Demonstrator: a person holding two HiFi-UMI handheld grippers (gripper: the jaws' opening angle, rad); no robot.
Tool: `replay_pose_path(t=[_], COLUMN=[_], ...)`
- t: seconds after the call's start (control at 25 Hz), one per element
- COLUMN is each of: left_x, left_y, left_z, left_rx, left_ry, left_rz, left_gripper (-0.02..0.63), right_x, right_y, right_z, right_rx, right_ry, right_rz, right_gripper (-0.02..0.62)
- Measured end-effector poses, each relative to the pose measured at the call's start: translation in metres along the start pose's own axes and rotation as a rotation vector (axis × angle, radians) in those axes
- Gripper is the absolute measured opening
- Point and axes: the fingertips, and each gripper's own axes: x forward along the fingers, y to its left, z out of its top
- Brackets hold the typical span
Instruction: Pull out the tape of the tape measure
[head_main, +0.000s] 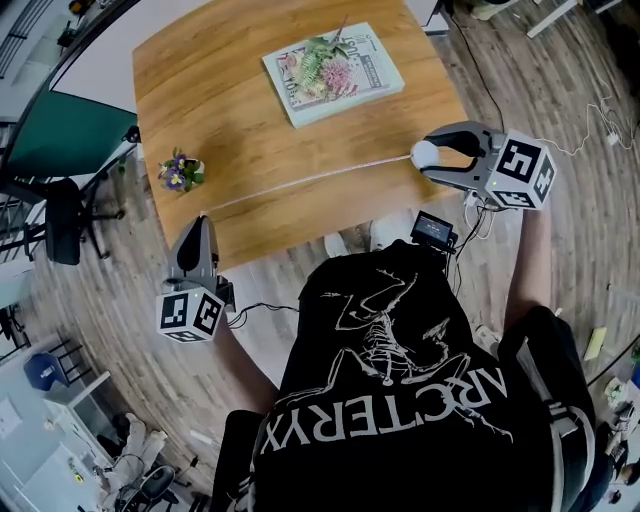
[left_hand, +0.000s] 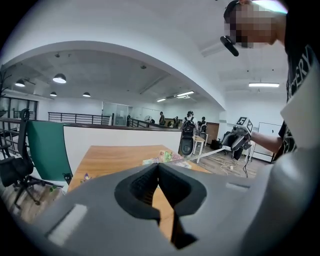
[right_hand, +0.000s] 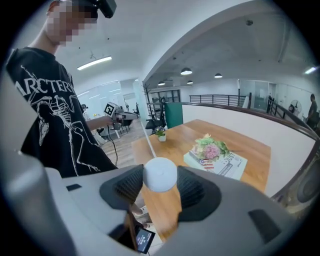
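The tape (head_main: 310, 182) stretches in a thin pale line across the near part of the wooden tabletop (head_main: 260, 130), its long axis running from the person's left to their right, roughly along the near edge and a little farther from it at the right end. Whether it touches the wood cannot be told. The left hand-held gripper (left_hand: 158, 167) sits at the tabletop's near left corner with its jaws pressed together on the tape's free end. The right hand-held gripper (head_main: 432, 156) is just off the right edge, over the plank floor (head_main: 560, 200), its jaws clamped on the round white tape measure (right_hand: 160, 175); the tape leaves the case pointing back toward the left gripper. Beyond the tape the wood is bare up to a book (head_main: 333, 72) with a flower cover, which lies flat near the far edge and well apart from the line. A small flower pot (head_main: 180, 172) stands near the left edge, just beyond the tape's left end. A black chair (head_main: 60, 220) and a green panel (head_main: 60, 135) stand to the left of the tabletop, apart from the left gripper
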Motion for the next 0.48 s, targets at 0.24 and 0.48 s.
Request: replay_pose_path(t=[0.24,0.48], left_x=[0.009,0.016], left_y=[-0.001,0.002], left_z=[-0.014,-0.028], left_rx=[-0.006,0.005], left_ry=[0.038,0.08], left_rz=[-0.011,-0.007], left_gripper=[0.014,0.014], right_x=[0.004,0.013], right_y=[-0.008,-0.013], right_z=[-0.007,-0.014], right_rx=[-0.001,0.003], right_ry=[0.04,0.057], right_rz=[-0.002,-0.001], right_gripper=[0.213,0.213])
